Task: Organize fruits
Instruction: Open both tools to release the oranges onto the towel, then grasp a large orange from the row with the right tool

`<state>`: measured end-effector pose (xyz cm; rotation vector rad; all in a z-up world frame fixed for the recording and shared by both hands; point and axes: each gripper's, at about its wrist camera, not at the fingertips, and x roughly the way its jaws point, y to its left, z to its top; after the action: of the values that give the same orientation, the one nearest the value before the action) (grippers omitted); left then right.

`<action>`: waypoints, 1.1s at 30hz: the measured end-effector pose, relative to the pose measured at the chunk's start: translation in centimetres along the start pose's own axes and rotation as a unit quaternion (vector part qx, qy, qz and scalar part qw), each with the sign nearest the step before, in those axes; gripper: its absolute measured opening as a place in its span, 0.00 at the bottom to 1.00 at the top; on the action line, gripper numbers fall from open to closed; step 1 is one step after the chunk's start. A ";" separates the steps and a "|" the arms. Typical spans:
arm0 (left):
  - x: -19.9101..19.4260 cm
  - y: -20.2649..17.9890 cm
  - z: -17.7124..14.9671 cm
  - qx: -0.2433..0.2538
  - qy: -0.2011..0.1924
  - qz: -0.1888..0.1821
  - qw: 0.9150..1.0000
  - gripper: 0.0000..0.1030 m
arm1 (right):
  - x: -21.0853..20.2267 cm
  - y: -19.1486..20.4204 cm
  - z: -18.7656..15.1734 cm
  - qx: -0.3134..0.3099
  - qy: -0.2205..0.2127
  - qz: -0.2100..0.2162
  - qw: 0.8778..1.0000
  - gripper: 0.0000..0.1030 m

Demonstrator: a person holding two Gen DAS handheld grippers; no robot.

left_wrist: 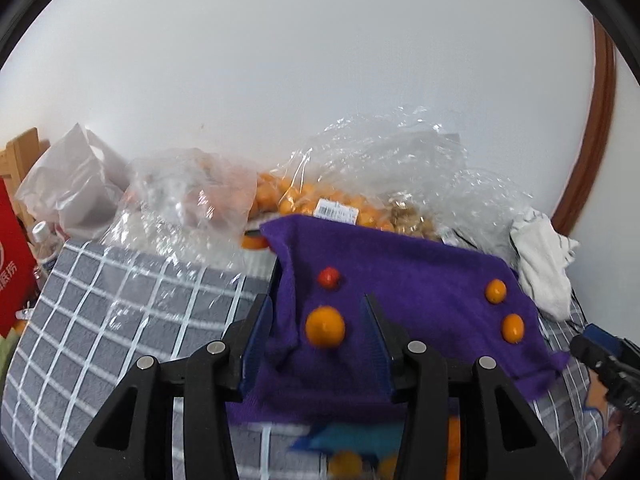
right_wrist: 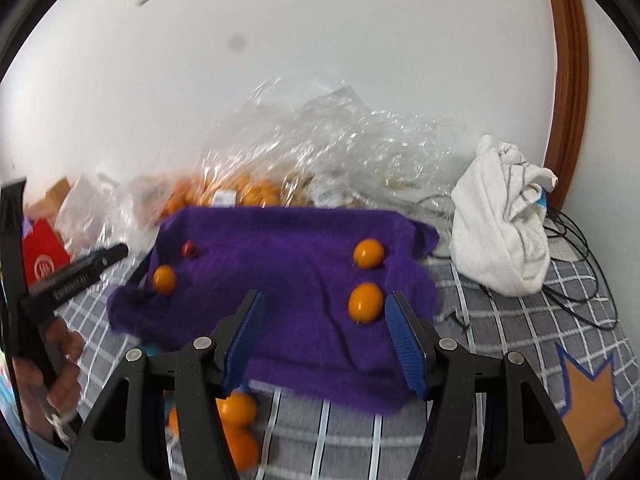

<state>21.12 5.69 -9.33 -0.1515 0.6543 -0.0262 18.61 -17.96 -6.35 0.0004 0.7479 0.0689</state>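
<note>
A purple cloth (left_wrist: pixel 400 292) (right_wrist: pixel 288 280) lies over a raised object on the grey checked cover. On it sit three orange fruits and one small red fruit (left_wrist: pixel 329 278) (right_wrist: pixel 190 249). My left gripper (left_wrist: pixel 319 322) is open, its jaws either side of the left orange fruit (left_wrist: pixel 325 327) (right_wrist: pixel 164 279). My right gripper (right_wrist: pixel 325 322) is open, with the near right orange fruit (right_wrist: pixel 365 302) (left_wrist: pixel 512 328) just inside its right finger. The far right orange fruit (right_wrist: pixel 368 254) (left_wrist: pixel 495 291) lies behind it.
Clear plastic bags of orange fruits (left_wrist: pixel 320 200) (right_wrist: pixel 248 192) stand against the wall behind the cloth. A white rag (right_wrist: pixel 500 232) (left_wrist: pixel 544 264) lies at right with black cables. More orange fruits (right_wrist: pixel 236 424) lie below the cloth's front edge. A red box (left_wrist: pixel 12 264) is at left.
</note>
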 end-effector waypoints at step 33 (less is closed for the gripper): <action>-3.8 0.8 -9.0 0.027 0.101 -0.021 0.994 0.47 | 1.2 3.9 -10.1 -0.031 0.058 0.057 0.996 0.41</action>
<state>12.67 5.60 -14.18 -0.1104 0.8513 -0.1008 12.35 -14.29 -14.50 -0.0212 0.8617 0.2017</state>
